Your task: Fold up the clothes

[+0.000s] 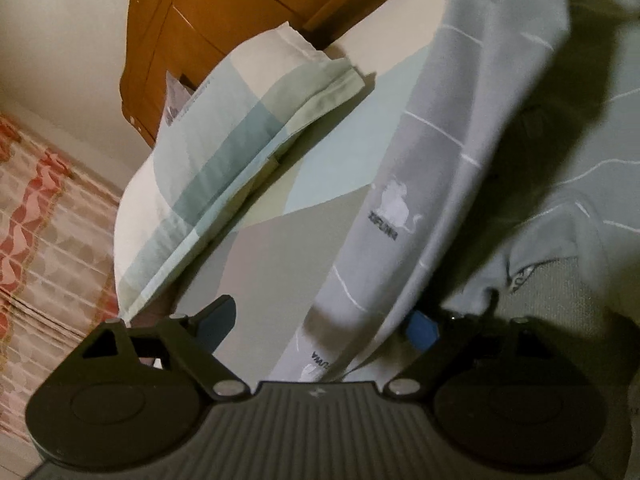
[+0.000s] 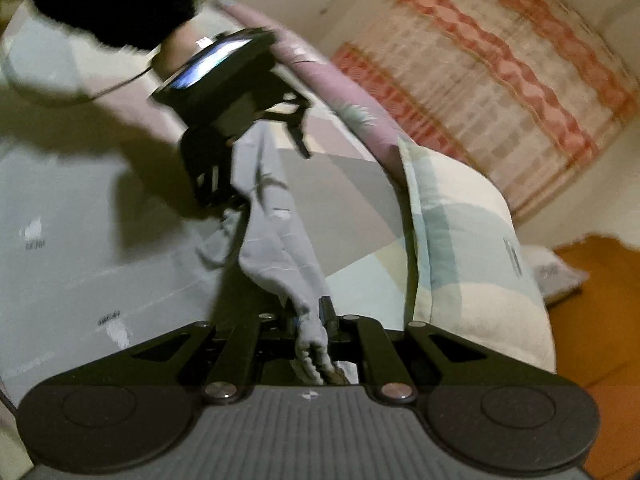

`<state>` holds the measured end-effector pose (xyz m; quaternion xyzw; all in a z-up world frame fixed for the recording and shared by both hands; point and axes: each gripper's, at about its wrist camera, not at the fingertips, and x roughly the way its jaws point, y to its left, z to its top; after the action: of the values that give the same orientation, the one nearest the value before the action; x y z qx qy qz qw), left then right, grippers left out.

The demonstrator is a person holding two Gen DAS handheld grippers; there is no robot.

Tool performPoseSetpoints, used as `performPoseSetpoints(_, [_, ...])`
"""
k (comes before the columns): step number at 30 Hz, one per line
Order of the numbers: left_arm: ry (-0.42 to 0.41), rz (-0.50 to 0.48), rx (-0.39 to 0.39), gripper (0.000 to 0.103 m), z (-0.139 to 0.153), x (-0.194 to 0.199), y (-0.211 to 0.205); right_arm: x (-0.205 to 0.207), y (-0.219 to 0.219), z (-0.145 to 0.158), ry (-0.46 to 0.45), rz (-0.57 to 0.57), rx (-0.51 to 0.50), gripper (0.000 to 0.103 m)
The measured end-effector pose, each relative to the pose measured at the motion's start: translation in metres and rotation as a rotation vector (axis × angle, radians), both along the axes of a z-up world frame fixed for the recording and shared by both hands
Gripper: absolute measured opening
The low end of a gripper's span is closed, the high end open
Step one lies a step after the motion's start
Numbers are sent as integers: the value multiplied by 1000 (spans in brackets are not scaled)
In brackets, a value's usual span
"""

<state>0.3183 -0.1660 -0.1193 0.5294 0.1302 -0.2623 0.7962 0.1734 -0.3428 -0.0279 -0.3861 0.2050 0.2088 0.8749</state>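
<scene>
Stretching between the two grippers is a pale grey garment (image 2: 276, 236) with thin white lines on it, pulled into a long rope-like strip over the bed (image 1: 280, 240). Its long way runs from the right gripper (image 2: 316, 320) straight ahead to the left gripper (image 2: 224, 148), which shows up farther along the same strip in the right wrist view. The rest of the garment lies spread on the bed, to the left in that view.

The right jaws are pressed nearly together and pinch one bunched end of the cloth. The left jaws are spread wide. In the left wrist view, the left gripper (image 1: 324, 324) has the cloth running up between its blue pads (image 1: 420, 330); the cloth lies against the pad on the right side, but the pads do not seem to squeeze it. So the right hand has the grip, and the left hand is the one that I think must close next, right where the strip passes through.

Small white animal shapes are printed on the garment (image 1: 400, 208), each with a short dark word beside it. The word is upside down and blurry; it may end in "UMA", but I cannot read it for sure.

Farther out, a folded quilt (image 1: 224, 160) in soft green, blue and cream blocks sits on the bed. Behind it stand a brown wooden headboard (image 1: 240, 8) and a curtain (image 1: 36, 220) with red shapes.
</scene>
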Motion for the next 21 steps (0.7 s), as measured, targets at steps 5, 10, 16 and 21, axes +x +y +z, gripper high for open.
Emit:
performPoseSetpoints(5, [-77, -74, -5, 86, -2, -14, -7, 7, -4, -8, 23, -14, -2, 11])
performPoseSetpoints(10, [-137, -140, 59, 82, -19, -23, -18, 14, 4, -17, 59, -14, 20, 11])
performPoseSetpoints(16, [-152, -34, 34, 83, -16, 5, -18, 7, 1, -18, 72, -28, 20, 11])
performPoseSetpoints(21, [-141, 26, 29, 84, -16, 23, -6, 3, -5, -19, 80, -57, 27, 11])
